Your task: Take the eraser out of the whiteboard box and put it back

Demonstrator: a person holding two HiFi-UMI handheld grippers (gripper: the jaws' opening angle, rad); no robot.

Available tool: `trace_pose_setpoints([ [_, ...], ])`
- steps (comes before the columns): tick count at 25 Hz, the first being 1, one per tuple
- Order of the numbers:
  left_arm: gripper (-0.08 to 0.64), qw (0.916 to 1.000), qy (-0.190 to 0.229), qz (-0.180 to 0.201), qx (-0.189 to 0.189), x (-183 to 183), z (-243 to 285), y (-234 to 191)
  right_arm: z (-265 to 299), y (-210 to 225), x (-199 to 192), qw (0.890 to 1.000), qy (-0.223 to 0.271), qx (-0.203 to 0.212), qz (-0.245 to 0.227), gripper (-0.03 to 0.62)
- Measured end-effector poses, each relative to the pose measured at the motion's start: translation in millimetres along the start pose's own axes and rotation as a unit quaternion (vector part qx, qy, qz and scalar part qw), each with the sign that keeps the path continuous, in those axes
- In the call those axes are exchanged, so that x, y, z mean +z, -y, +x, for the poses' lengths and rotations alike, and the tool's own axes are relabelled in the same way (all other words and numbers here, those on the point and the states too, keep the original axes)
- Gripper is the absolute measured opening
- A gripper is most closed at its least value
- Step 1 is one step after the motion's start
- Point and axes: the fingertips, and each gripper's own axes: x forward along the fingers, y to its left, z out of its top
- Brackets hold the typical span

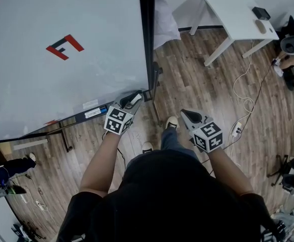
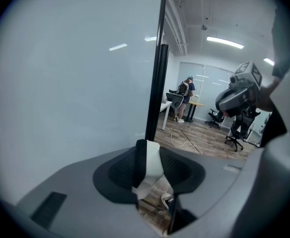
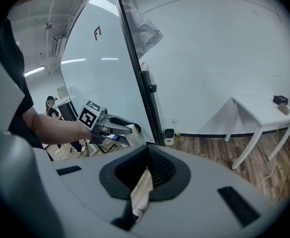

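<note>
While you stand at the lower right corner of the whiteboard, your left tongs are clamped on the eraser. Only the left gripper view shows the pinch close up: a white body with a black side, squeezed between the dark pads. Your right tongs are pressed together with nothing between them, and the right gripper view shows just the wood floor past their tips.

From the head view, the eraser hangs in the air just beside the board's bottom corner, at the right end of the ledge under the board. No view makes plain which part of that ledge is the box. The right gripper view catches the left tongs side-on against the board.

Your shoe shows between the two tongs in the head view alone, as does a pale cable looped on the floor. Higher on the board sits a red F-shaped mark. Beyond stands a white bench carrying a small dark box. Only the left gripper view reaches the far end of the room, where a person stands at a desk near office chairs.
</note>
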Motion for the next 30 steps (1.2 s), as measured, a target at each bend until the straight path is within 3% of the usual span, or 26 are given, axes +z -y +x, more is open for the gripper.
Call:
trace_pose_setpoints([
  [30, 0.15, 0.9972, 0.073, 0.004, 0.011, 50, -61, 5, -21, -27, 9, 1.0, 0.025, -0.008, -0.008, -0.006],
])
